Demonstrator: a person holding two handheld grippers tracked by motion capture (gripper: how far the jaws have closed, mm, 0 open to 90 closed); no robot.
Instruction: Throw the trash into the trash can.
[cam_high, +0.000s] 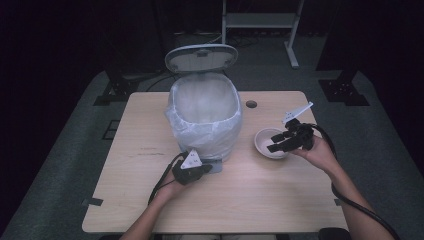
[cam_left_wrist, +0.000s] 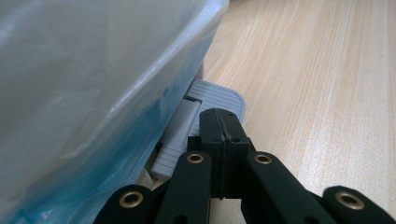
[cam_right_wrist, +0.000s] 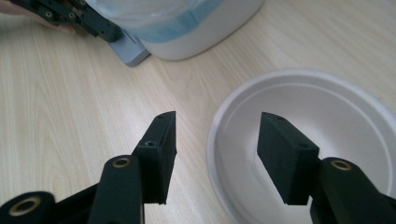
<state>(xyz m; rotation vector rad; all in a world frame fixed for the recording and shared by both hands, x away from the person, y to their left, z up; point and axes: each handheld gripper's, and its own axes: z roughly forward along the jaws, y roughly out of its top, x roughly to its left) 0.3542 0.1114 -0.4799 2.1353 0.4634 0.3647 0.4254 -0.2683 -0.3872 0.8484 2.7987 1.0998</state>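
Wooden table (cam_high: 250, 200). Lined pedal bin (cam_high: 205, 115), lid raised, at 12 o'clock of centre. White bowl (cam_high: 267, 142) at 3 o'clock of bin. Right gripper (cam_right_wrist: 212, 156) released, jaws straddling bowl rim. Left gripper (cam_left_wrist: 219, 123) clenched, pressing grey pedal (cam_left_wrist: 219, 95).

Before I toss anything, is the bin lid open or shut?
Open: the lid stands tilted up behind the bag-lined bin.

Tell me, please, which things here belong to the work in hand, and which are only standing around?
In use: pedal bin, its pedal under the shut left gripper, white bowl at the open right gripper.
Standing around: white frame on the floor behind the table.
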